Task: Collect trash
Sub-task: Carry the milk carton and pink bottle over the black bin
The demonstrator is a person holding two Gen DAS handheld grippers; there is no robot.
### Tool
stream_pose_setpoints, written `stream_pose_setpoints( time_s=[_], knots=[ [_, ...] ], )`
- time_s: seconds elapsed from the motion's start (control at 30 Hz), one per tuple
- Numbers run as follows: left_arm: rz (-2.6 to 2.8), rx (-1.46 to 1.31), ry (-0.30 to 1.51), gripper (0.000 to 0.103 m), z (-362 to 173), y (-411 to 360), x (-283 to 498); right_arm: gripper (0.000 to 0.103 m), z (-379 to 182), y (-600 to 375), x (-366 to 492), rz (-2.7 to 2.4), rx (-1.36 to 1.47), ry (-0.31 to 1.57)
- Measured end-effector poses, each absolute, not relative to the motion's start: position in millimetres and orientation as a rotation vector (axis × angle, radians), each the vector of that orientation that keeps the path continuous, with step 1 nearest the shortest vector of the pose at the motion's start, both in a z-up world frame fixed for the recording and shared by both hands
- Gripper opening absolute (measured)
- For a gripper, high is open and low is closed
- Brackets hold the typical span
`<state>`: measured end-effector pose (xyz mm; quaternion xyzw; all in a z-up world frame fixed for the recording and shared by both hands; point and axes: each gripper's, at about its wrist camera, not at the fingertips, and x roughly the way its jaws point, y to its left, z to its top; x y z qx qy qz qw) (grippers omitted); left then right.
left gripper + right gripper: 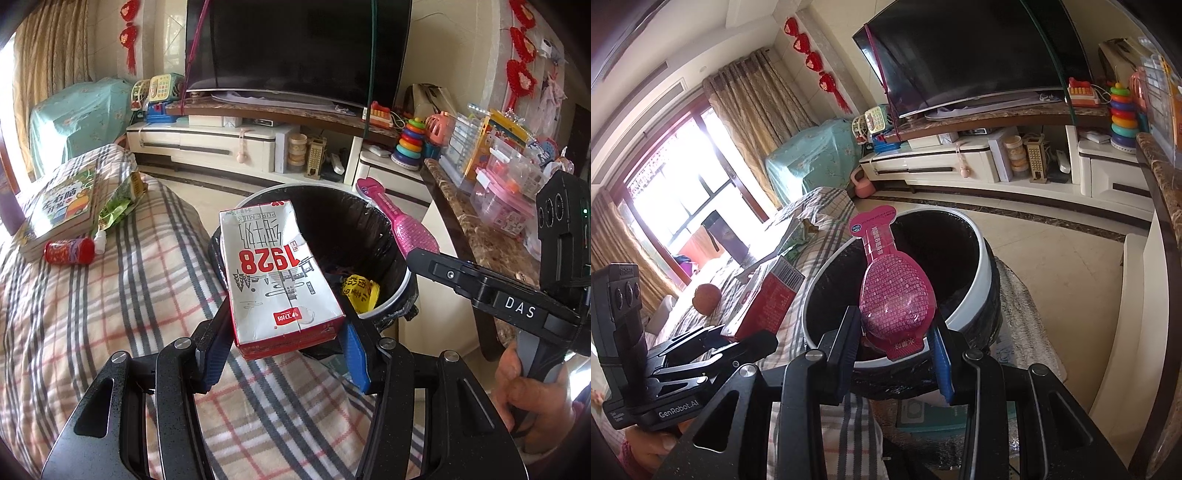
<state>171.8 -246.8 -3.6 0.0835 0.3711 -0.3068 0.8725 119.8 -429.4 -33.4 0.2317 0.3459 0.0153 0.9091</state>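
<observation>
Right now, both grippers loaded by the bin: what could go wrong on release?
1. The milk carton in the left gripper reaches only partly over the trash bin rim; dropped now, it might tip back onto the plaid cover.
2. The pink packet in the right gripper hangs near the rim's close edge and could catch or slide outside.

Left gripper [284, 354] and right gripper [897, 350] both angle downward, jaws clamped, a hand [532, 387] gripping the right's handle.

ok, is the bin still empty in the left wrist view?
No: a yellow wrapper with print on it already lies inside the black-lined bin, just past the milk carton.
</observation>
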Motion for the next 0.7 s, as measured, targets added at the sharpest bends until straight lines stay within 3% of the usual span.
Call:
stream_pose_setpoints(
  time_s=[0.7],
  knots=[
    [-0.642,0.194,0.788,0.053,-6.1,-261.8,188.2,0.037,-30.7,-434.9,138.8,0.021,0.433,0.726]
  ],
)
